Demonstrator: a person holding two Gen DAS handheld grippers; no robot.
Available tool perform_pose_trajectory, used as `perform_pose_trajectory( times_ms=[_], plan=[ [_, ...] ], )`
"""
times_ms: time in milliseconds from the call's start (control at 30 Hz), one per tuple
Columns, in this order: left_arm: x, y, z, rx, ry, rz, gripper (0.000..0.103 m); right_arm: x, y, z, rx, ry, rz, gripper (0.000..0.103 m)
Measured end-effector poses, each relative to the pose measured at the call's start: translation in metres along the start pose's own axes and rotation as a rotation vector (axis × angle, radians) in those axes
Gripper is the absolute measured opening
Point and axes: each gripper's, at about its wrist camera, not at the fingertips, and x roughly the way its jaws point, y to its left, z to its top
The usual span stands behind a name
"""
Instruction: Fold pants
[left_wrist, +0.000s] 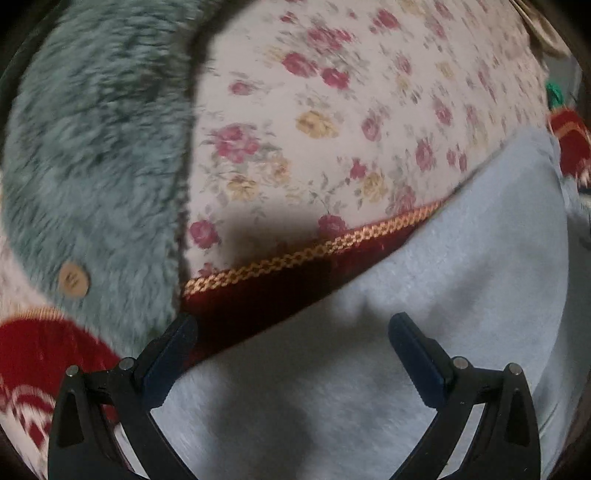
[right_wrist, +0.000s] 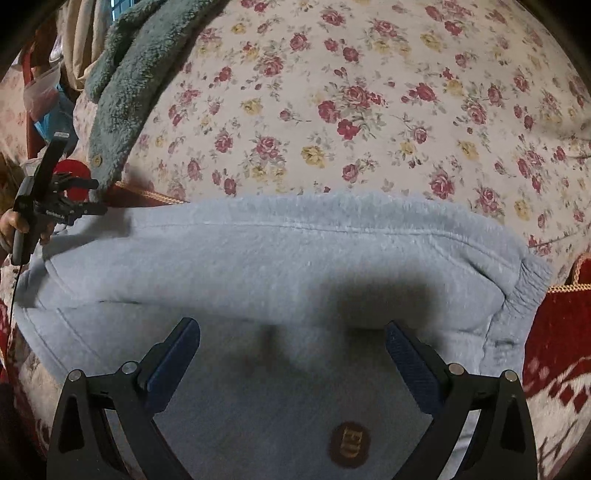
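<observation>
The pale blue fleece pants (right_wrist: 280, 266) lie folded over themselves on the floral sheet, with a round brown patch (right_wrist: 349, 445) near me and an elastic cuff (right_wrist: 532, 280) at the right. My right gripper (right_wrist: 293, 334) is open and empty just above the pants. My left gripper (left_wrist: 293, 326) is open and empty over the pants (left_wrist: 424, 314) at their left edge. The left gripper also shows in the right wrist view (right_wrist: 94, 195), held by a hand at the pants' far left end.
A floral sheet (right_wrist: 369, 110) covers the surface behind the pants. A fuzzy teal garment (left_wrist: 92, 147) with a wooden button (left_wrist: 74, 279) lies to the left. A red patterned blanket with gold trim (left_wrist: 314, 254) lies under the pants and at the right (right_wrist: 554, 332).
</observation>
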Motion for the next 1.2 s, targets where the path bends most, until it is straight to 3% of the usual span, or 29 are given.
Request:
perform_pose_trajectory(
  times_ms=[100, 267, 333, 433, 467, 500, 600, 667, 733, 867, 967, 1067, 1200],
  plan=[
    [0.011, -0.006, 0.0, 0.1, 0.023, -0.043, 0.103, 0.006, -0.011, 0.008, 0.048, 0.006, 0.043, 0.102],
    [0.035, -0.006, -0.004, 0.204, 0.104, -0.104, 0.1, 0.013, -0.022, 0.014, 0.052, 0.007, 0.044, 0.102],
    [0.05, -0.011, -0.008, 0.243, 0.161, -0.13, 0.084, 0.015, -0.023, 0.016, 0.032, 0.006, 0.039, 0.102],
    [0.059, -0.008, -0.01, 0.222, 0.192, -0.173, 0.074, 0.017, -0.03, 0.022, 0.005, 0.003, 0.031, 0.102],
    [0.06, -0.006, -0.01, 0.208, 0.192, -0.179, 0.06, 0.016, -0.035, 0.023, 0.003, 0.004, 0.029, 0.102],
    [0.059, -0.002, -0.01, 0.197, 0.192, -0.173, 0.037, 0.016, -0.039, 0.025, 0.001, 0.003, 0.028, 0.101],
    [0.052, 0.001, -0.015, 0.2, 0.182, -0.153, 0.025, 0.018, -0.052, 0.037, -0.032, 0.017, 0.011, 0.084],
    [0.05, -0.007, -0.017, 0.224, 0.181, -0.131, 0.024, 0.021, -0.063, 0.045, -0.07, 0.021, -0.028, 0.067],
    [0.05, -0.006, -0.017, 0.21, 0.18, -0.124, 0.024, 0.027, -0.075, 0.053, -0.108, 0.022, -0.066, 0.065],
    [0.047, -0.006, -0.024, 0.208, 0.176, -0.106, 0.024, 0.04, -0.085, 0.068, -0.291, 0.008, -0.075, 0.065],
    [0.041, -0.018, -0.035, 0.208, 0.173, -0.105, 0.023, 0.053, -0.09, 0.088, -0.422, 0.05, -0.151, 0.065],
    [0.038, -0.019, -0.035, 0.186, 0.166, -0.104, 0.023, 0.067, -0.086, 0.096, -0.538, 0.116, -0.142, 0.065],
    [0.054, -0.019, -0.02, 0.189, 0.167, -0.086, 0.037, 0.079, -0.079, 0.094, -0.641, 0.172, -0.179, 0.066]
  ],
)
